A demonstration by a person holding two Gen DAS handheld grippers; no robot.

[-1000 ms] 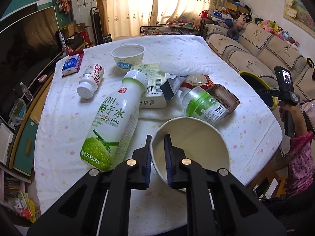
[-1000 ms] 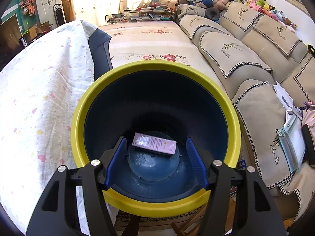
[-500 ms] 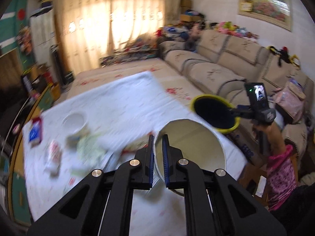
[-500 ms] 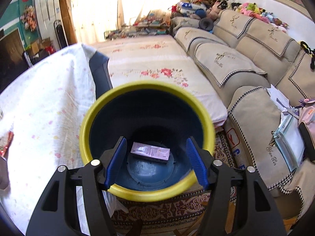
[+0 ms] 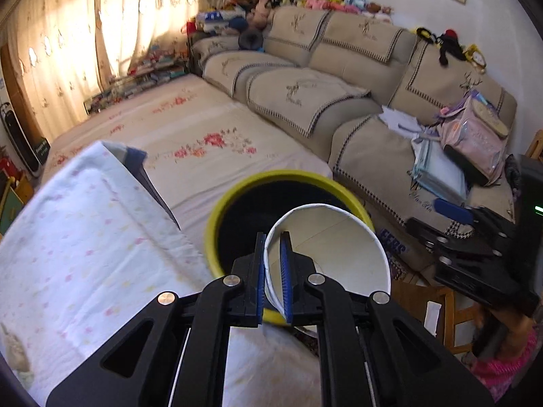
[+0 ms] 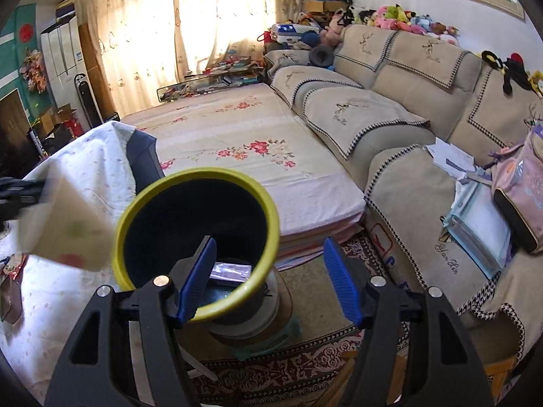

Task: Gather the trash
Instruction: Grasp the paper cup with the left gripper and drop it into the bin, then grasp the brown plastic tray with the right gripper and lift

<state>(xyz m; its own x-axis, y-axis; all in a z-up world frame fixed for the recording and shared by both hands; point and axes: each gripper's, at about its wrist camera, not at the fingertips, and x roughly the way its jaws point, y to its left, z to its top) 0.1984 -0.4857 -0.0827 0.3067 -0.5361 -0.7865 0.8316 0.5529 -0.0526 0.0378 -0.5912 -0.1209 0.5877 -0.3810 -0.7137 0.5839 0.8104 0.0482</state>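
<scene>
A beige sofa runs behind the yellow-rimmed trash bin, which stands just beside the table's white spotted cloth. The left gripper is clamped on the wall of a white paper bowl — held over the bin's near rim. The right gripper has its jaws opening with nothing between them — a small silvery packet lies at the bin's bottom.

A beige sofa with plush toys along its back, a pink bag on a seat, sunlit curtains, and a floral mattress beside the sofa
</scene>
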